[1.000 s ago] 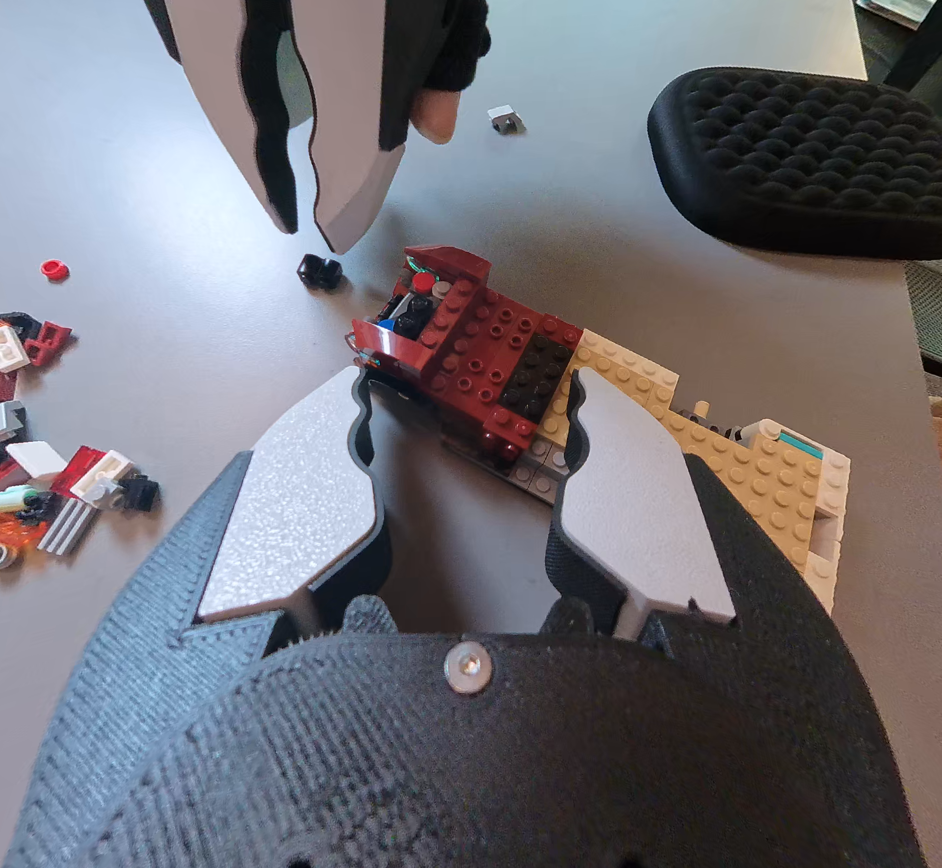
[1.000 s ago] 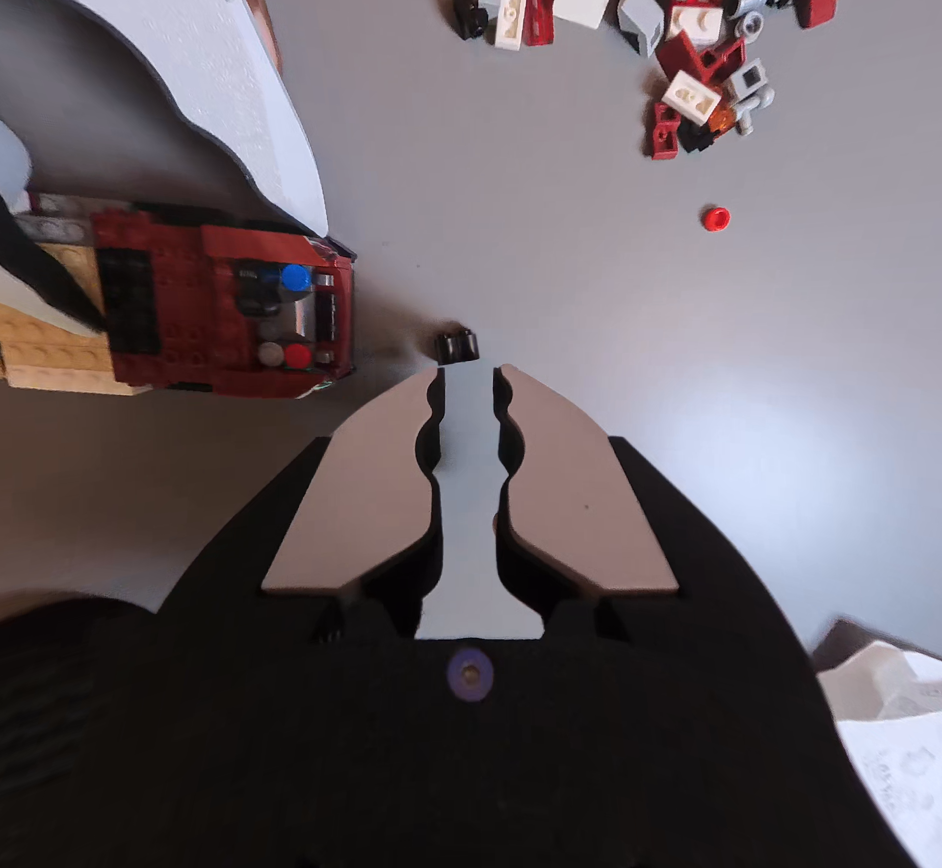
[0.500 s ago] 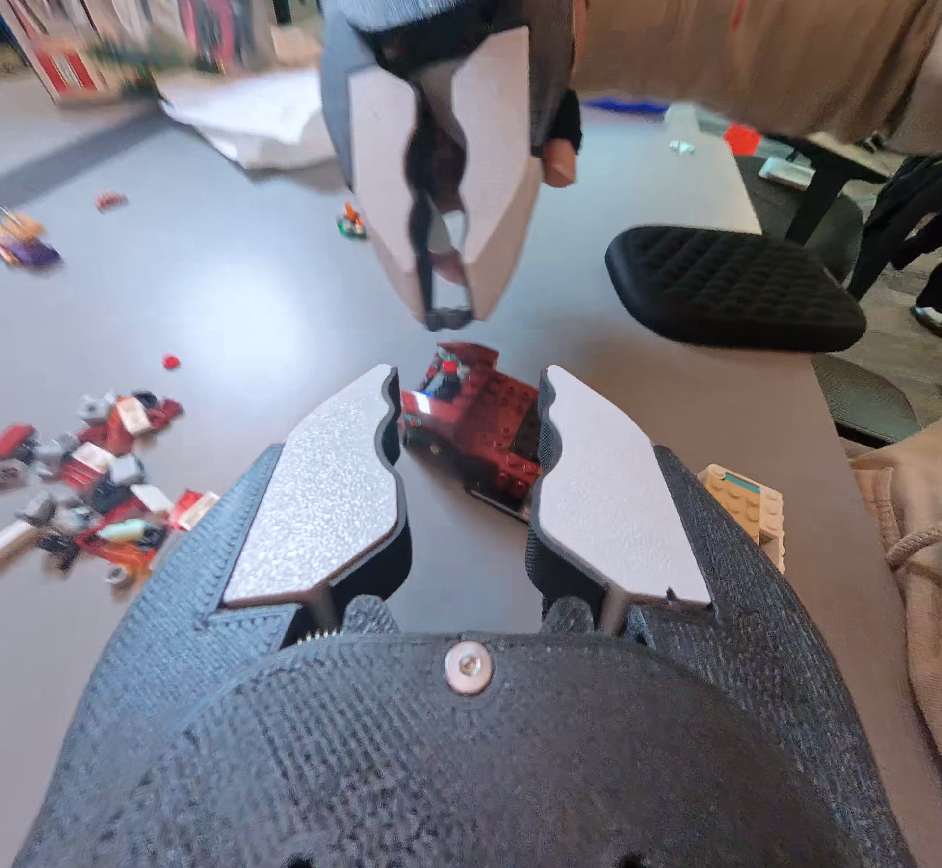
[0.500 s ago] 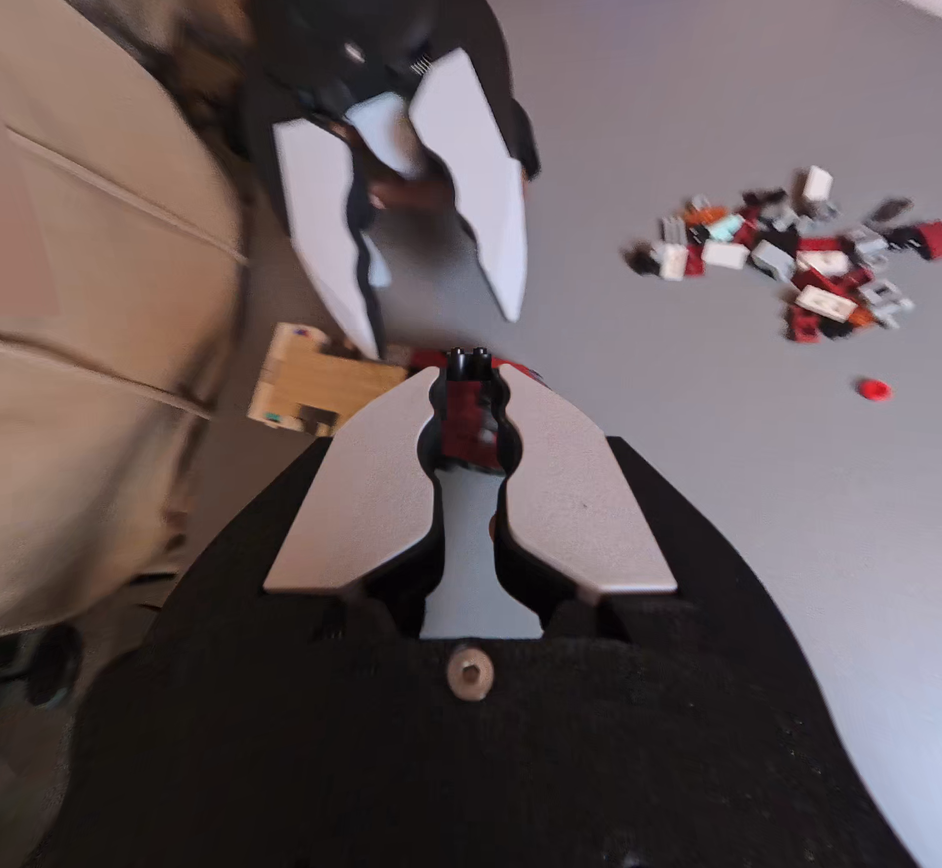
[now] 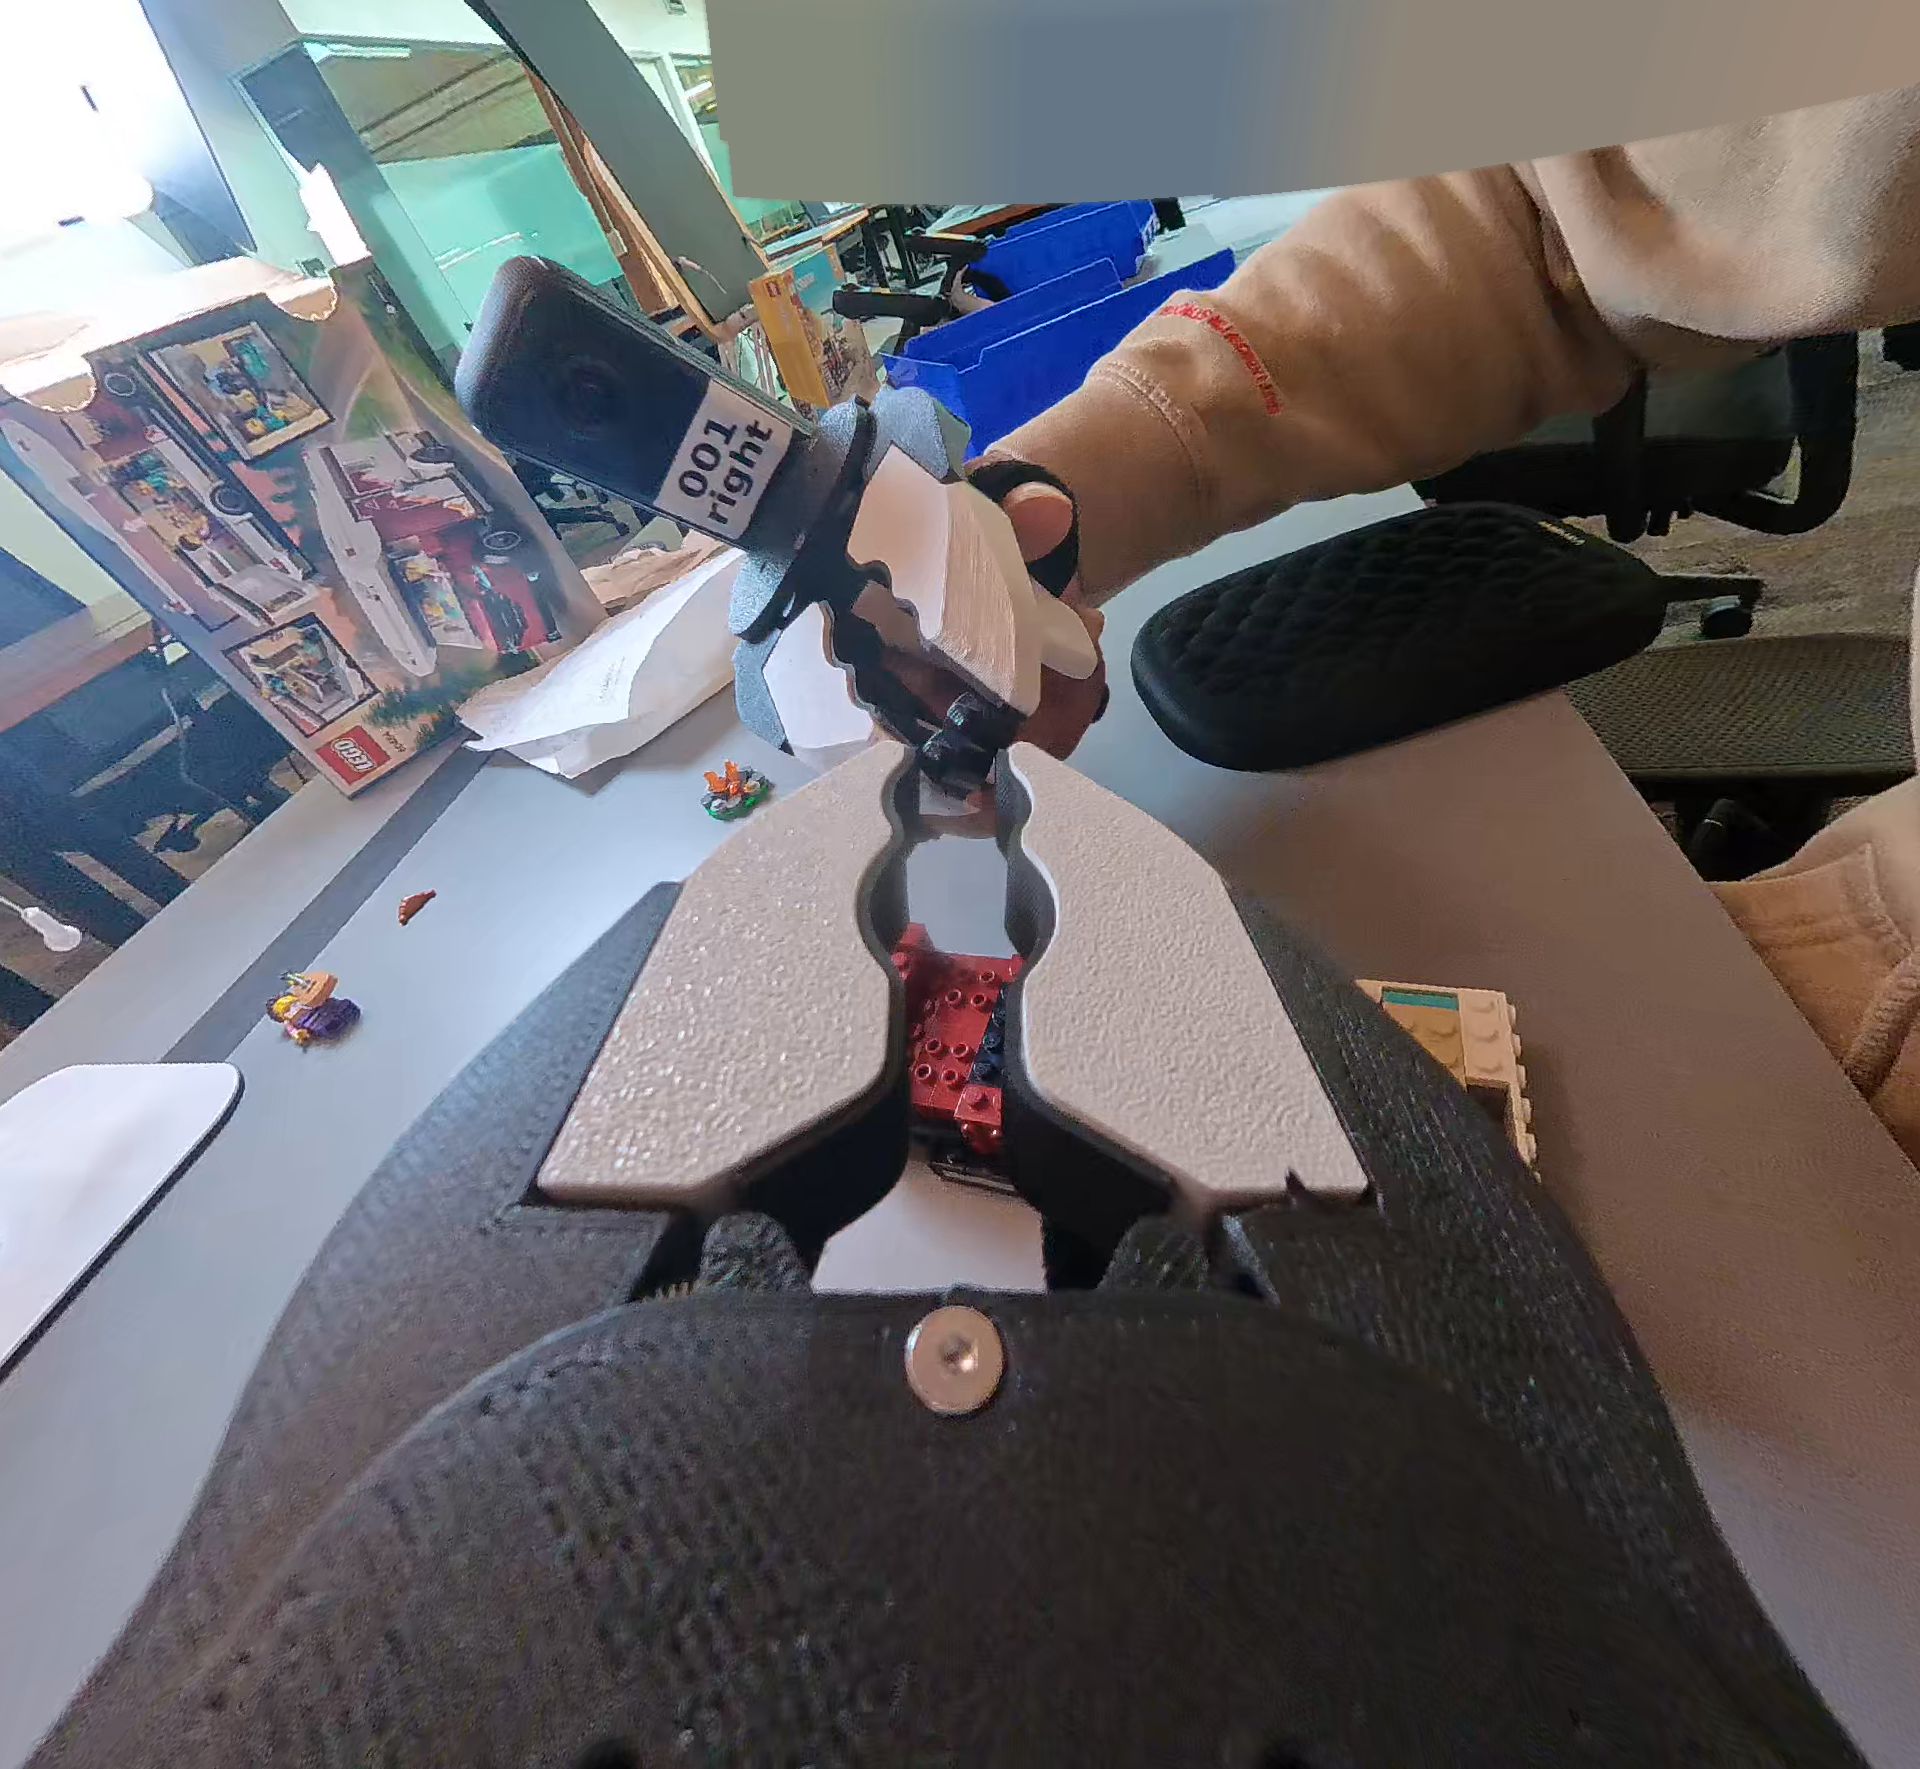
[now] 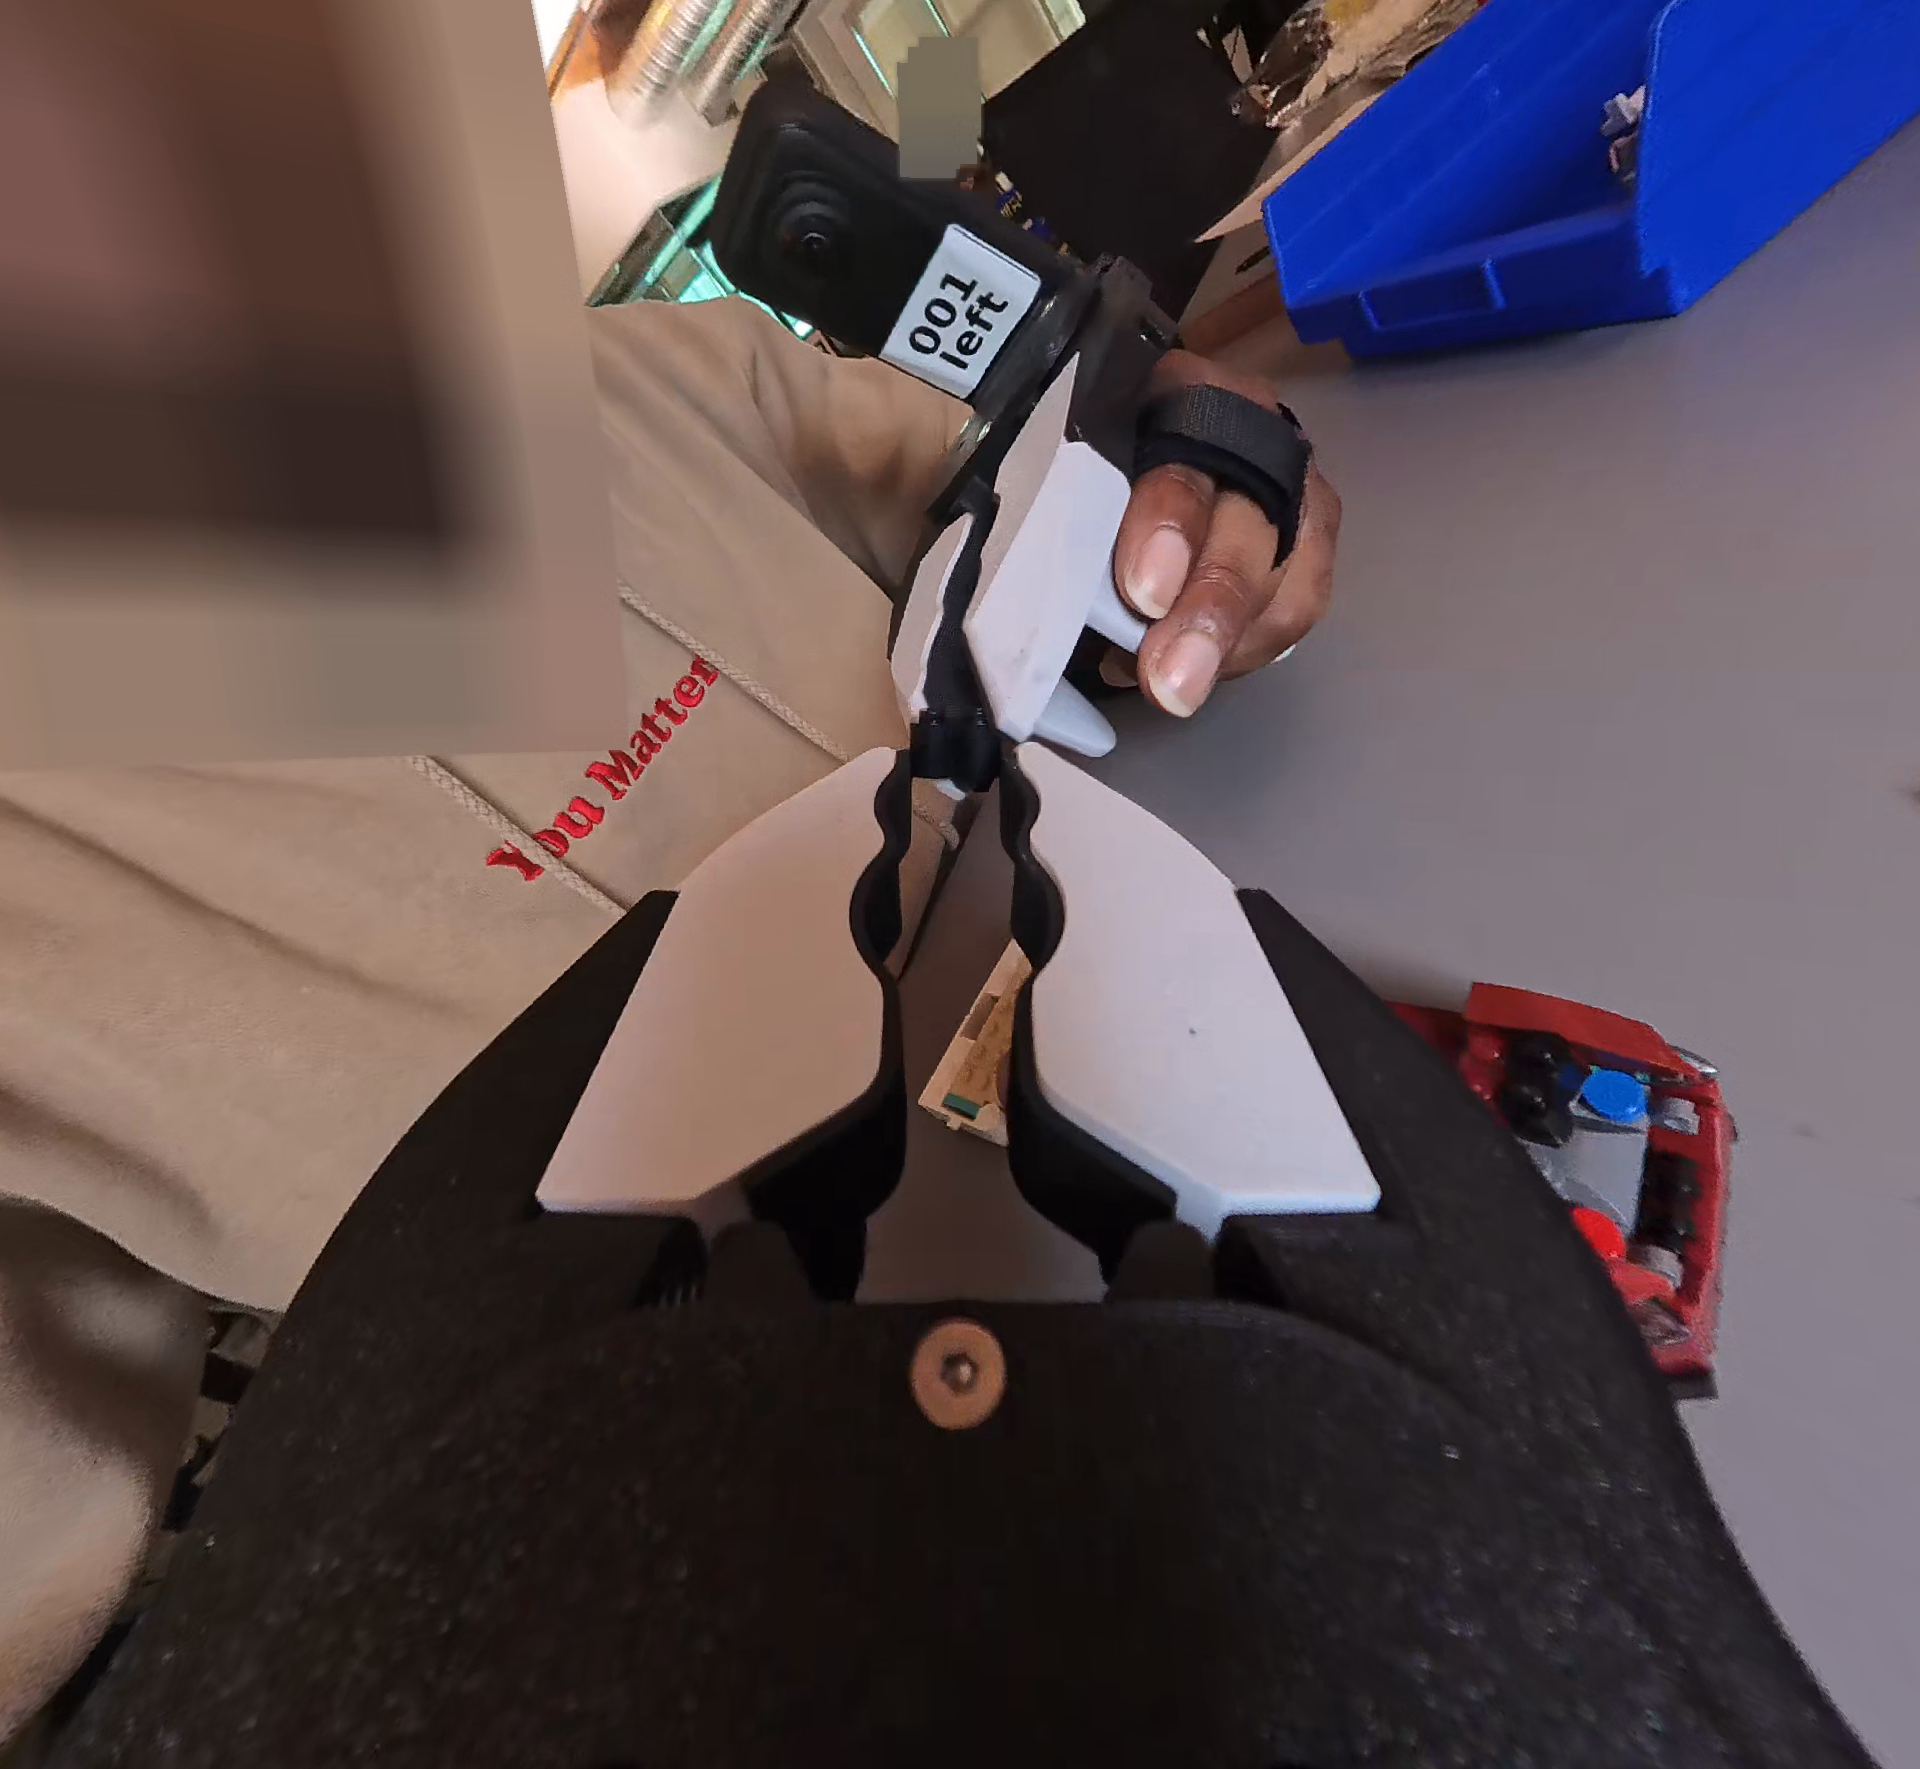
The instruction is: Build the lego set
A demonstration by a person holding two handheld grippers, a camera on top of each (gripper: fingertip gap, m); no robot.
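Gripping one small black brick (image 6: 951,751) tip to tip, both grippers' jaws clenched, blue bin (image 6: 1558,192) behind.

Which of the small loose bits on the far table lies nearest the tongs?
The orange-and-green piece, just left of the left tongs; the brown bit and the purple-and-tan figure lie farther left.

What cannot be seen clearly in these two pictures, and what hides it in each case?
- Small black brick, left wrist view: its shape, because both grippers' fingers crowd around it; whether the left fingers press it is not clear.
- Red brick car, left wrist view: mostly hidden behind the left gripper.
- Tan brick plate, right wrist view: only a strip shows between the right gripper's fingers.
- Blue bin: cut off by the edge.
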